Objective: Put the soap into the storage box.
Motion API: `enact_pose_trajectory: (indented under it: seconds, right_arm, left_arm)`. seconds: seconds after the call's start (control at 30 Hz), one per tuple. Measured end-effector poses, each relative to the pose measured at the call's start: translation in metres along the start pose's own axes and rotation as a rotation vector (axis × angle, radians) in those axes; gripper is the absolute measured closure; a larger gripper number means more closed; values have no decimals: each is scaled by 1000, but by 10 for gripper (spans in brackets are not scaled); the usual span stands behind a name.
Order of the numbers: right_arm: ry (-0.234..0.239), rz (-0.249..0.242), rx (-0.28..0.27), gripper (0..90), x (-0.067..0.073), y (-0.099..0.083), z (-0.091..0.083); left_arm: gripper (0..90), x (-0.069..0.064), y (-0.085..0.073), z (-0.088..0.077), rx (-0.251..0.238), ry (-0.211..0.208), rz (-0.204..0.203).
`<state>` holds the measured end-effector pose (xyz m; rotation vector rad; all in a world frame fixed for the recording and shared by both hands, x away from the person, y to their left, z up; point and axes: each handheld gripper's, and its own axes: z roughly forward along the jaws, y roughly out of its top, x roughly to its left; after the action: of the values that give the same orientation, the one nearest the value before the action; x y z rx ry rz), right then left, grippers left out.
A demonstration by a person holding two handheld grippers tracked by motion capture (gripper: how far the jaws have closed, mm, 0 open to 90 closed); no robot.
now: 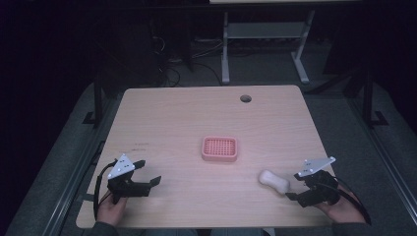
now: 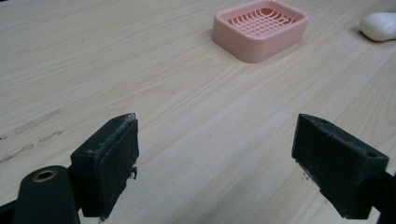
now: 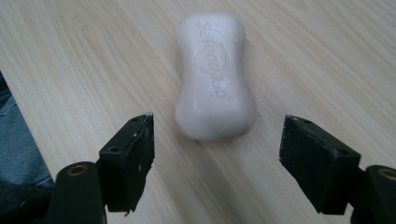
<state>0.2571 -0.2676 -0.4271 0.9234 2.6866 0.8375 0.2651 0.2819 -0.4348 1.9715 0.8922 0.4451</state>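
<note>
While both hands rest at the near edge of the pale wood-grain desk (image 1: pixel 172 123), the left gripper (image 1: pixel 147 173) sits at the near left with its jaws spread wide and nothing between them. At the near right, the right gripper (image 1: pixel 293 186) points at a white, waisted bar of soap (image 1: pixel 274 181) lying flat on the desk just beyond its tips; its jaws stand fully apart, clear of the bar and holding nothing. In the right gripper view the white bar of soap (image 3: pixel 215 77) lies lengthwise ahead, lettering embossed on top. It looks rigid and fairly light, but smooth and rounded, so it is likely to slip or squirt out under a hard squeeze. The narrow waist at mid-length seems the best place to grip, across the short width. Farther off, near the desk's centre, sits a pink plastic soap dish (image 1: pixel 220 149) with a grid floor, well apart from the soap.
</note>
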Motion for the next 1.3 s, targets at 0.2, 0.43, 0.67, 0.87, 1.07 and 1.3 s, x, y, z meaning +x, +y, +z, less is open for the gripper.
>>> enact_pose_trajectory:
  seconds: [0.2, 0.43, 0.67, 0.87, 1.07, 1.3]
  right_arm:
    - [10, -18, 10, 254, 0, 11, 4]
    - [12, -38, 28, 253, 1, 21, 11]
    - [21, -41, 40, 254, 1, 28, 21]
    - [27, -59, 73, 267, 2, 37, 31]
    - [13, -78, 125, 294, 1, 46, 40]
    - [17, -88, 171, 355, 0, 45, 51]
  left_arm:
    - [145, 0, 0, -1, -3, -1, 0]
    - [145, -1, 1, -1, -14, 10, 2]
    - [145, 0, 1, 0, -12, 7, 8]
    - [144, 0, 1, 0, -9, 2, 9]
    - [145, -1, 1, 0, -4, -2, 7]
    - [145, 0, 1, -1, -15, 1, -1]
